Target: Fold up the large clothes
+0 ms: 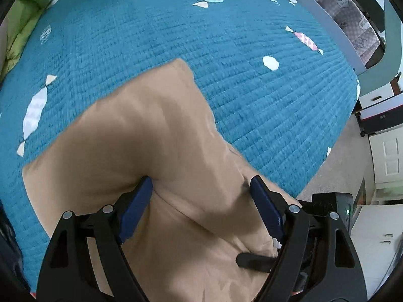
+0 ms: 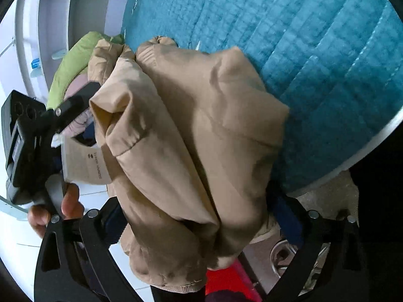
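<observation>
- Left wrist view: your left hand-held gripper (image 1: 201,188) pointed steeply down with its blue pads (image 1: 137,209) spread wide; tan fabric lay under and between them, and neither pad pressed on it.
- Beneath that hand-held gripper, the tan jacket (image 1: 141,136) sat bunched at the near edge of the bed, one corner of it raised toward the middle.
- Around the jacket, you had the teal quilted bedspread (image 1: 226,50) with its candy print, and a green garment (image 1: 27,17) at the far left edge.
- Right wrist view: your right hand-held gripper (image 2: 199,216) stood with its jaws as wide as they go; the jacket's folds (image 2: 191,130) bulged between the fingers, though whether the pads touched it could not be told, since the cloth hid them.
- A ribbed cuff (image 2: 148,52) lay at the top of the bundle, and a paper tag (image 2: 85,161) hung at its left.
- Left of the jacket, your hand (image 2: 63,209) gripped the handle of the other hand-held gripper, with the green garment behind it.
</observation>
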